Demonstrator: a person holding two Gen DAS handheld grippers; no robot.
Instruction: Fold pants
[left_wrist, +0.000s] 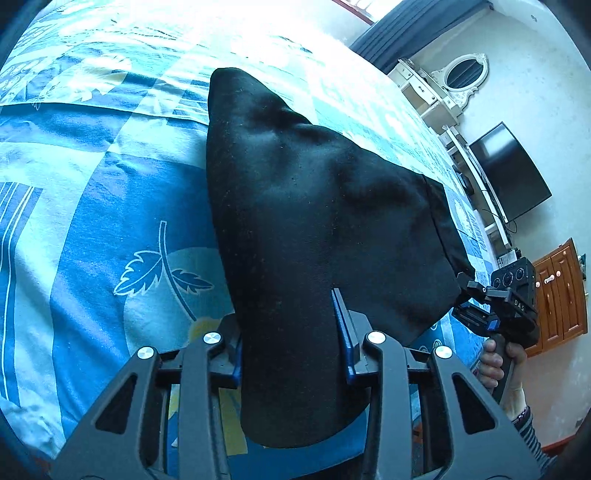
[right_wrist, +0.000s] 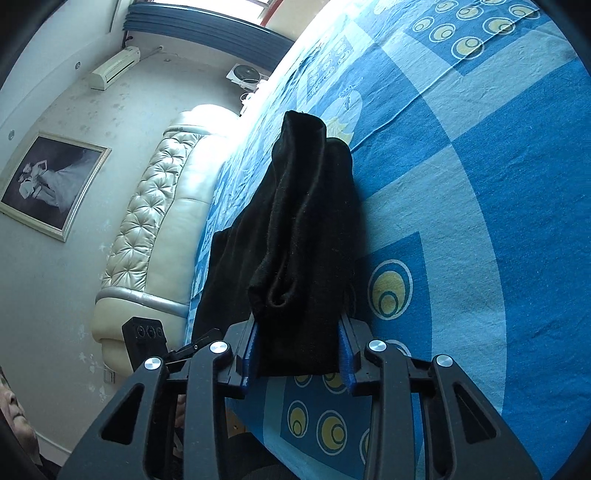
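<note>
Right now we are clamping the left gripper (left_wrist: 291, 332) on a bunched end of the black pants (left_wrist: 295, 192), and the right gripper (right_wrist: 299, 350) is pinching another bunched end. Cloth is filling the gap between each pair of fingers. Ahead of both tools the pants are stretching out over the blue patterned bedsheet (right_wrist: 498, 221), partly lifted. Containers are not showing anywhere.

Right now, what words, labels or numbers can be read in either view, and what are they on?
"DAS": white letters on the black body of the right gripper, seen from the left wrist camera.
Nothing else readable: the bedsheet shows only patterns, and the framed picture carries no legible text.
</note>
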